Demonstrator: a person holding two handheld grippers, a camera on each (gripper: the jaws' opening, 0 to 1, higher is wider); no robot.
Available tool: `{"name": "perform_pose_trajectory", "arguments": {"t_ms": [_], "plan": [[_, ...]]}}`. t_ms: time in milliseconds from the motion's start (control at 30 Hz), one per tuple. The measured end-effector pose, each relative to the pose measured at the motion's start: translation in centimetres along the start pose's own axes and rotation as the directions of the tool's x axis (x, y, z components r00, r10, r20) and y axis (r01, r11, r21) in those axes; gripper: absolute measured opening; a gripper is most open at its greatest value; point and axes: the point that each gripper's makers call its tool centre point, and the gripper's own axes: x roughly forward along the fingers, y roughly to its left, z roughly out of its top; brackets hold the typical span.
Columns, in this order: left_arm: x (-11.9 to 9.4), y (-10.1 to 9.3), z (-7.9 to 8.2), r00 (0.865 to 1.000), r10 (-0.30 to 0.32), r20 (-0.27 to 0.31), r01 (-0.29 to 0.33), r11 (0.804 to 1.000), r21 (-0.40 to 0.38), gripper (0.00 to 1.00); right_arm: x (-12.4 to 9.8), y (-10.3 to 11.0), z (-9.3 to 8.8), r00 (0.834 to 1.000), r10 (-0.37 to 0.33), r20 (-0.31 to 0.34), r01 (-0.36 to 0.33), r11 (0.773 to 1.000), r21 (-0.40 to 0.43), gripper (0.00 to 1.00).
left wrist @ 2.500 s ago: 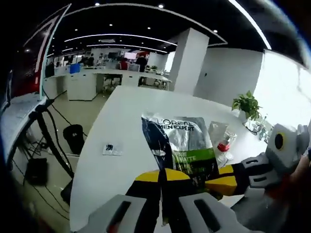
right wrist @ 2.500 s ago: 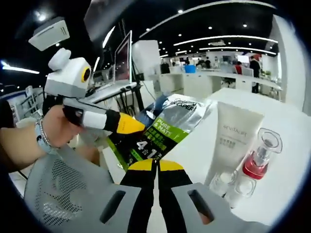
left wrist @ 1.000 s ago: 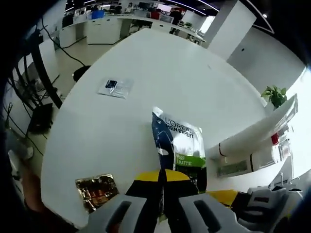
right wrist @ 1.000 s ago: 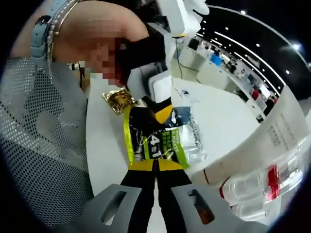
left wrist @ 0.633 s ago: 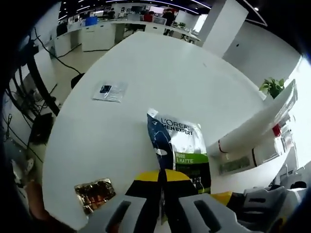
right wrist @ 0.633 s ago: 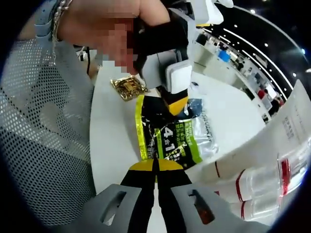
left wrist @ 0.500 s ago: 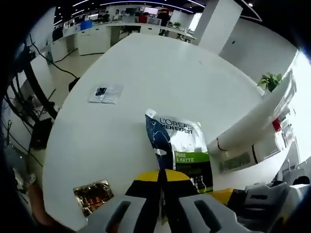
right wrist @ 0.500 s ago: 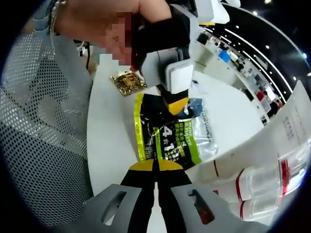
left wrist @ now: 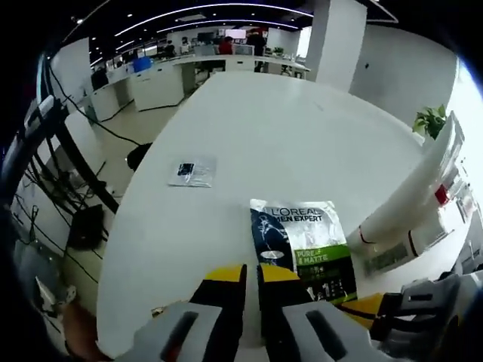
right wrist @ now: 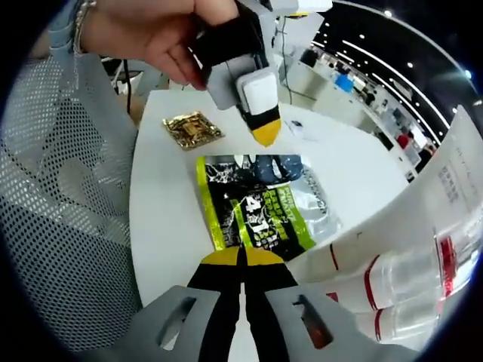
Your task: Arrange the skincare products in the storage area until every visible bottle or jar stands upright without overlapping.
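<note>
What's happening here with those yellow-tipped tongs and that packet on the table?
A person is working with a hand-held gripper in each hand at a white table. The right gripper is shut on the edge of a L'Oreal sachet lying flat on the table, while the left gripper sits just off it, jaws slightly apart. A white tube and clear bottles lie on their sides nearby.

Sachet on table (tube beside)
</note>
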Motion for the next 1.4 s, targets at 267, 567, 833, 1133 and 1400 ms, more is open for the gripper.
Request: {"name": "perform_pose_trajectory", "arguments": {"t_ms": [267, 567, 833, 1133, 1400], "plan": [[0.8, -2.5, -4.7, 0.968, 0.017, -0.249, 0.045, 0.969, 0.241, 0.01, 0.0, 0.0, 0.0, 1.000, -0.001, 0.002, 0.001, 1.000, 0.008, 0.00], [1.8, -1.5, -4.7, 0.975, 0.059, -0.213, 0.008, 0.954, 0.301, 0.01, -0.1, -0.1, -0.1, 1.000, 0.004, 0.003, -0.004, 1.000, 0.018, 0.00], [1.9, -1.6, -4.7, 0.979, 0.059, -0.197, 0.004, 0.951, 0.309, 0.02, 0.0, -0.4, -0.2, 1.000, -0.012, 0.003, 0.012, 1.000, 0.009, 0.00], [1.8, -1.4, -4.6, 0.979, 0.085, -0.187, -0.013, 0.934, 0.356, 0.04, 0.0, -0.4, -0.2, 1.000, -0.022, 0.000, 0.022, 0.999, 0.028, 0.01], [1.5, -1.9, -3.7, 0.986, 0.041, -0.159, 0.008, 0.955, 0.295, 0.18, 0.0, -0.5, -0.2, 1.000, -0.015, -0.002, 0.015, 0.998, 0.064, 0.01]]}}
